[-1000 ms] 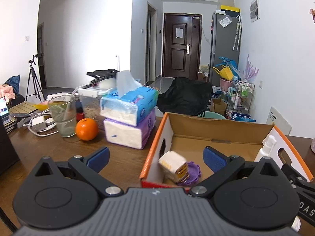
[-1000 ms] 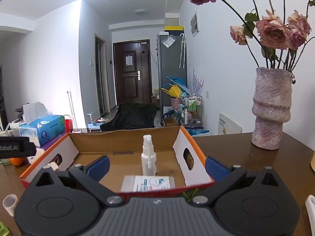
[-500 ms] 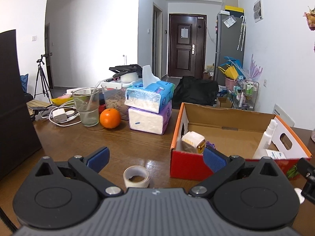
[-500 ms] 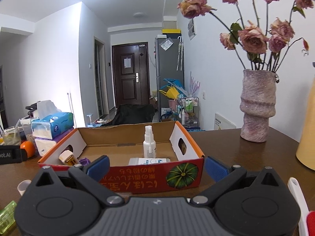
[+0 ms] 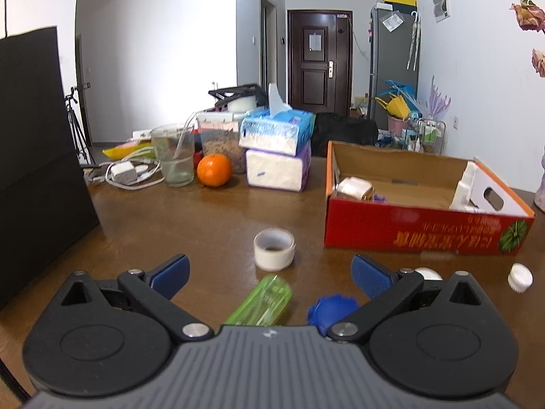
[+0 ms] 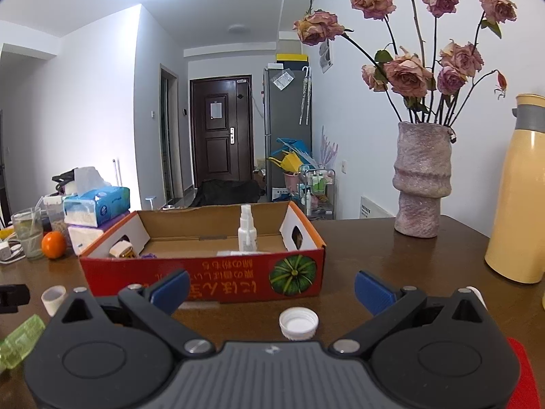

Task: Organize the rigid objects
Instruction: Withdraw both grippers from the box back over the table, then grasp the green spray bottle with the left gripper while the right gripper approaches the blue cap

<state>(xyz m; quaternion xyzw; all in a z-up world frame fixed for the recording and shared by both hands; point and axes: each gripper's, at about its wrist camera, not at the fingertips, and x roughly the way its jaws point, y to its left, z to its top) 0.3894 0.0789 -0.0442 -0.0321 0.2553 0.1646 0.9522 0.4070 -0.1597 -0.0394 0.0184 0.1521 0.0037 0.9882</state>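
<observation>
A red cardboard box stands on the brown table and holds a white spray bottle, a small cream box and a purple lid. My left gripper is open and empty, low over the table in front of the box. Between its fingers lie a white tape roll, a green clear case and a blue lid. My right gripper is open and empty, with a white bottle cap on the table between its fingers.
Tissue packs, an orange and a glass stand at the back left. A black box is at the left. A vase of roses and a yellow flask stand at the right. A white cap lies near the box.
Both grippers have pulled back from over the box toward the table's near side. The box now looks farther off, and loose items on the table have come into view.
</observation>
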